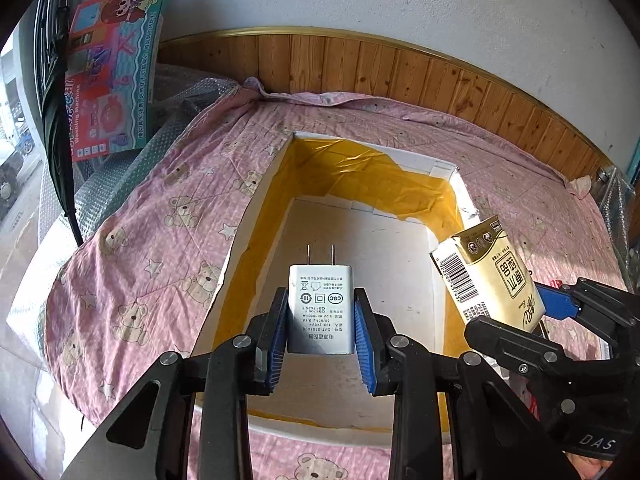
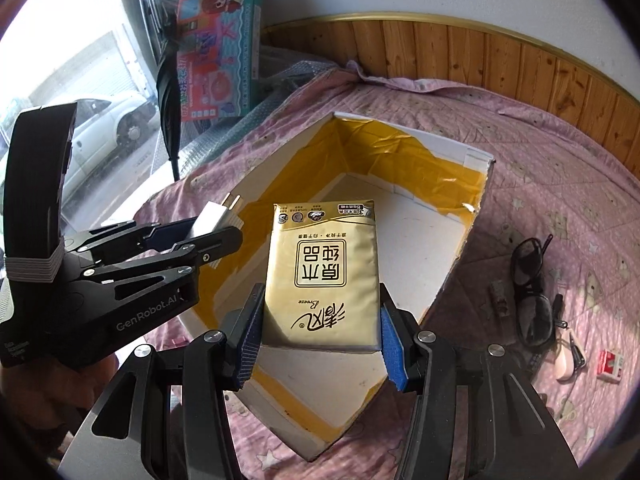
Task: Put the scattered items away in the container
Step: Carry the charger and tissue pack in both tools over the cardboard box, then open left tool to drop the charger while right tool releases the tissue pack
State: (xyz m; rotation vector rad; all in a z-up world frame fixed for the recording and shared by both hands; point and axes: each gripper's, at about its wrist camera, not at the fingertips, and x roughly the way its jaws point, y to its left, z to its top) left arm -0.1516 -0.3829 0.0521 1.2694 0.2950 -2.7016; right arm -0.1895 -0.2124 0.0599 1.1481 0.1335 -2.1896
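Note:
An open white cardboard box (image 1: pixel 236 248) (image 2: pixel 472 240) with yellow tape on its inner walls lies on the pink bear-print bedspread. My left gripper (image 1: pixel 321 320) (image 2: pixel 200 226) is shut on a white plug adapter (image 1: pixel 321 308) (image 2: pixel 214 216), prongs forward, held over the box's inside. My right gripper (image 2: pixel 320 316) (image 1: pixel 516 312) is shut on a gold tissue pack (image 2: pixel 322 272) (image 1: pixel 486 272), also above the box, near its right wall. The box floor looks bare.
On the bedspread right of the box lie black glasses (image 2: pixel 534 292), a small dark item (image 2: pixel 498 300), a pink clip-like thing (image 2: pixel 570 354) and a red-white packet (image 2: pixel 610 364). A colourful toy box (image 1: pixel 116 72) (image 2: pixel 218 48) and a black umbrella (image 2: pixel 168 92) stand at the far left; wood panelling backs the bed.

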